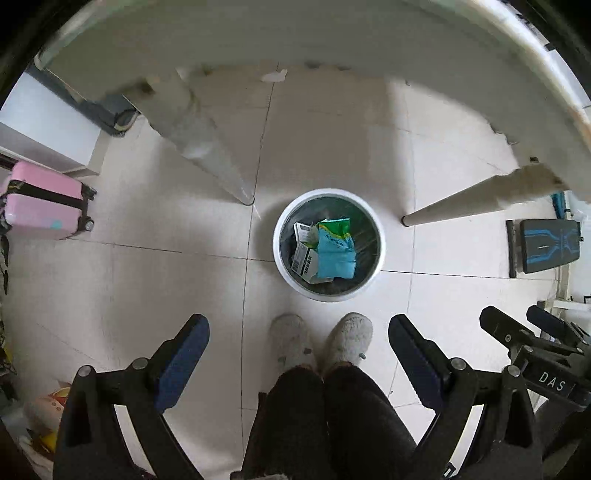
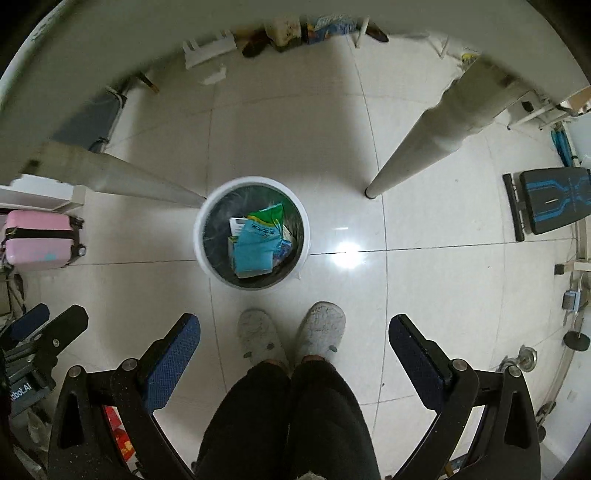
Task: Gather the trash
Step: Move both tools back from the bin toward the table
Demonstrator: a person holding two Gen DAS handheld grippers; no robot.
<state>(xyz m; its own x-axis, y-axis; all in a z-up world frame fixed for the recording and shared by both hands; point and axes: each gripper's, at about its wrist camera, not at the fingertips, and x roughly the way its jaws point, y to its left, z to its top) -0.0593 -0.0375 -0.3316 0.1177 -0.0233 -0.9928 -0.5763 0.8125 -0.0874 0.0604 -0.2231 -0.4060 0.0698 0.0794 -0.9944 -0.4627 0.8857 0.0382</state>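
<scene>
A round white trash bin (image 1: 284, 266) with a dark liner stands on the tiled floor between two table legs; it also shows in the right wrist view (image 2: 201, 254). Inside lie a blue-green packet (image 1: 334, 247) (image 2: 255, 243) and small white cartons (image 1: 306, 258). My left gripper (image 1: 298, 332) is open and empty, held high above the floor and pointing down. My right gripper (image 2: 294, 332) is also open and empty beside it; its fingers (image 1: 495, 317) show at the right edge of the left wrist view. Both are nearer than the bin, over the person's slippers.
A white table edge (image 1: 258, 33) arcs across the top, with legs (image 1: 221, 162) (image 2: 424, 147) on either side of the bin. A pink suitcase (image 1: 44, 201) stands left, a black-blue bench (image 2: 554, 201) right. Clutter (image 2: 295, 31) lines the far wall. The person's slippers (image 2: 291, 336) are below.
</scene>
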